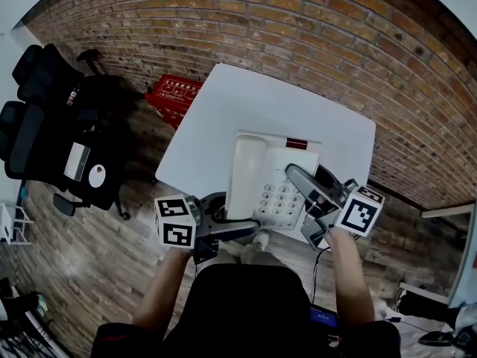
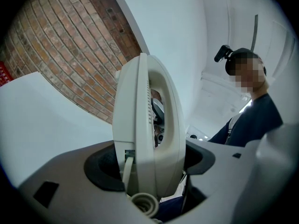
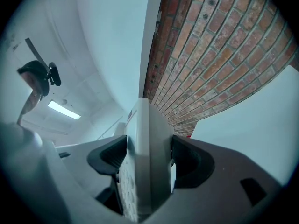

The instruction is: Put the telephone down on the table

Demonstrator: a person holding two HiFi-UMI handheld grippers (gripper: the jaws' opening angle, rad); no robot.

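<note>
Your left gripper point(image 1: 242, 228) was clamped on the handset side of the telephone point(image 1: 270, 177) and your right gripper point(image 1: 307, 203) on its keypad side, holding it over the table's point(image 1: 246, 103) near edge. The set-down seemed in hand; next you needed to lower it level, then release both grips.

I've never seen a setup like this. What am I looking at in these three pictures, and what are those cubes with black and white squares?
No robot: a person holds a hand clamp, called a gripper, in each hand. The head view is from a camera on the person's head, looking down. The other two are from cameras on the left gripper and right gripper, looking along their jaws. The marker cubes are parts of the grippers. Both are clamped on a white telephone, one on each side, at the near edge of a white table.
</note>
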